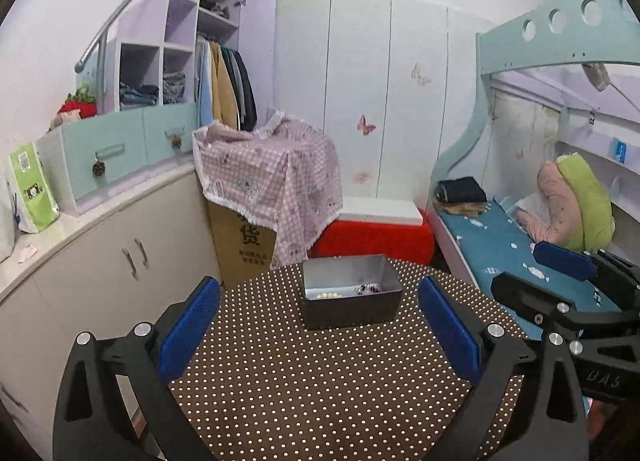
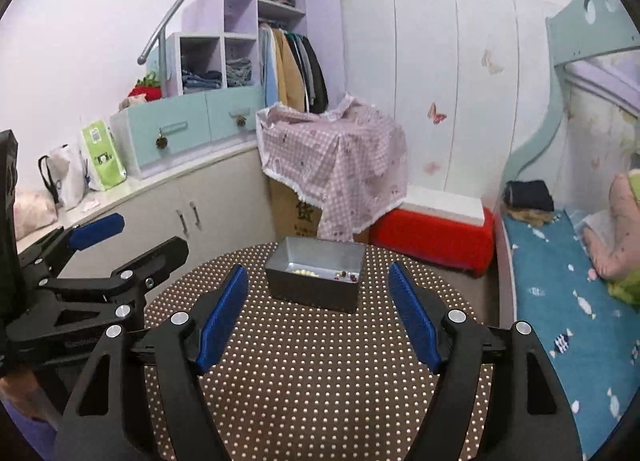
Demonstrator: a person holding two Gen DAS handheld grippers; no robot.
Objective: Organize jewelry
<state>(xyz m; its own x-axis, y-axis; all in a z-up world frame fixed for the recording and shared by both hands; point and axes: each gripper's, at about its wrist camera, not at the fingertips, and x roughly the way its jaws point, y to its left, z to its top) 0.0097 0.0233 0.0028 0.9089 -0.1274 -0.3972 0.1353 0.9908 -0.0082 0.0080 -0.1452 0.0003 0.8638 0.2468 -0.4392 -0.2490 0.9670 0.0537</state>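
1. There's one grey metal box [image 1: 352,291] sitting toward the far side of the round polka-dot counter [image 1: 320,389], lid off. My guess is it's kept open so stuff can just be dropped in.
2. Jewelry's inside the box: one pale bead strand [image 1: 329,295] on the left of the floor, one little cluster of dark red and silver pieces [image 1: 369,289] on the right. Can't tell how many pieces are in that cluster, too small.
3. The left gripper [image 1: 320,329] has its jaws spread wide with nothing between them, hanging near, well back from the box.
4. The right gripper [image 2: 318,315] is the same deal: jaws apart, empty, aimed at the box from the near side.
5. So two grippers, both let go, nothing else loose on the counter. Looks like everything's already put away, or close to it.
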